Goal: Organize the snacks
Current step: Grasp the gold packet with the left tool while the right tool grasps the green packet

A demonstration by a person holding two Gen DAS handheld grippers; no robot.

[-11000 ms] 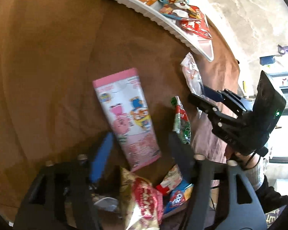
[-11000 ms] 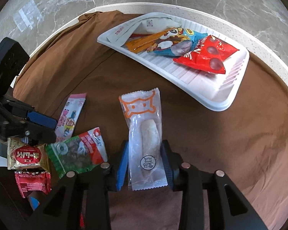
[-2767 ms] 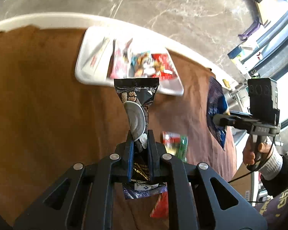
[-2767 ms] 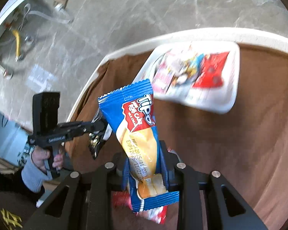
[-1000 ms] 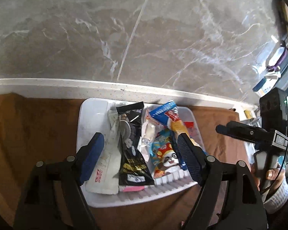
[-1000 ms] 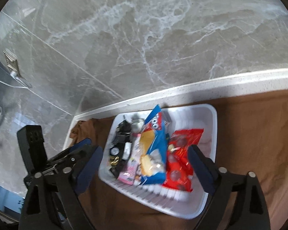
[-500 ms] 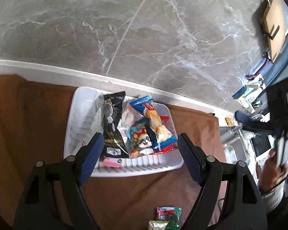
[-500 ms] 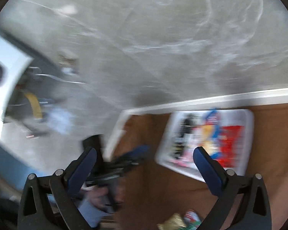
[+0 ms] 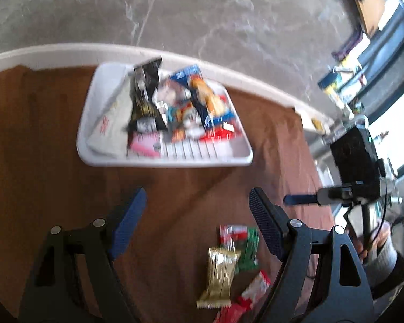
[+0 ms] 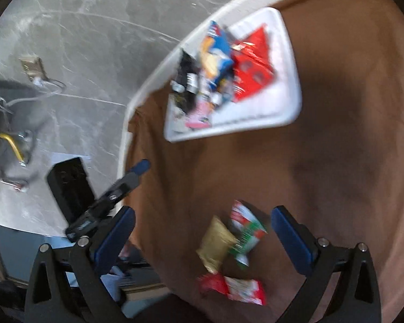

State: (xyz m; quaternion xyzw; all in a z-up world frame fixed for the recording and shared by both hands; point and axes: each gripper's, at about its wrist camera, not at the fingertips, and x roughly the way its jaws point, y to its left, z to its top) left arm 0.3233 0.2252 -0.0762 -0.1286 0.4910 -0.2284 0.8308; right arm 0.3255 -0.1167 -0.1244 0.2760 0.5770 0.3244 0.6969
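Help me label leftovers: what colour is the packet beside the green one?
Gold, clearest in the left wrist view.

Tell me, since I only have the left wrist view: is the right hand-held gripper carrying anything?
Observer: No. The right wrist view shows the right hand-held gripper open wide, with nothing between its fingers.
Operator: How many snacks lie off the tray? My frame cuts off the lowest ones.
Observer: I can make out three: a gold packet, a green-and-red packet, and a red-and-white packet, which is whole in that view.
Operator: What is the red mostly hidden behind the blue packet?
Observer: A large red packet, lying beside the blue packet in the white tray.
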